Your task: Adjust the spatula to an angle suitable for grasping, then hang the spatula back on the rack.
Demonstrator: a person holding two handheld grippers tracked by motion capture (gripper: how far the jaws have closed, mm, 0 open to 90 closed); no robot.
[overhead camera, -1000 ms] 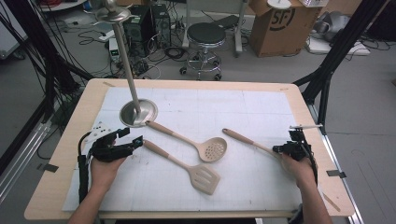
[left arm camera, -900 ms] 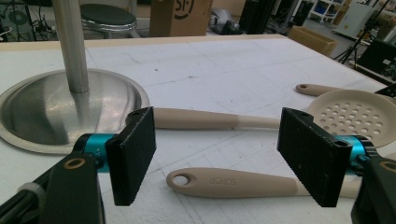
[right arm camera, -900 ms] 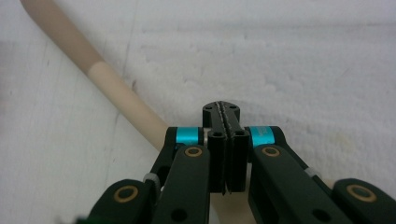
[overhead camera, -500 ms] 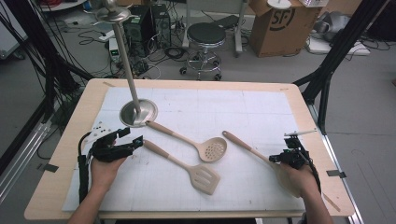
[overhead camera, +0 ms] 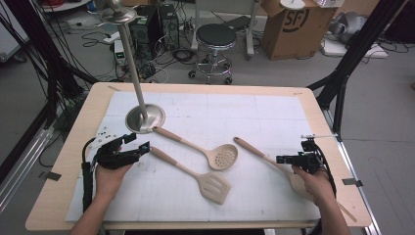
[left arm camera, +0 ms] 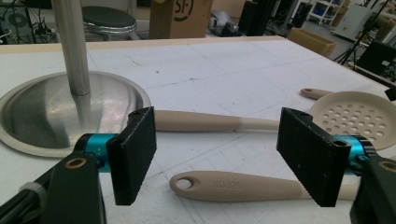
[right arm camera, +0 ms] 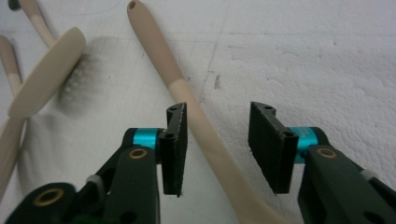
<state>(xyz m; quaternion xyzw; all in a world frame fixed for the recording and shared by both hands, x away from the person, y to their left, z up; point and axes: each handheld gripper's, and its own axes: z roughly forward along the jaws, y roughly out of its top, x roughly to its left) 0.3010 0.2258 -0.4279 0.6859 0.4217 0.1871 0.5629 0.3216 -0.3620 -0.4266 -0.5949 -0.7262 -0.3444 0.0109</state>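
Right gripper (overhead camera: 279, 159): at 4 o'clock on the table; its jaws have just been opening and now stand apart, with the spoon (overhead camera: 266, 159) handle running between them. In the right gripper view the handle (right arm camera: 187, 100) lies close by the left pad, and whether it touches cannot be told.
Change: a second ago the right hand (overhead camera: 313, 183) sat further toward 3 o'clock, clear of the spoon; it is now over the spoon's bowl end.
Left gripper (overhead camera: 144, 147): at 8 o'clock, jaws wide apart and empty, unmoved since the earlier frames; the turner (overhead camera: 195, 174) handle lies just beyond its pads.
Skimmer (overhead camera: 200, 147): centre of the mat, handle end at the stand (overhead camera: 145, 117) base, as before.
Stand: metal pole on a round base at 10 o'clock.
Writing, turner: raised lettering on the handle (left arm camera: 233, 185) in the left gripper view, upside down and not legible.
Writing, box (overhead camera: 288, 24): cardboard box on the floor at 1 o'clock bears a round mark reading "SF".
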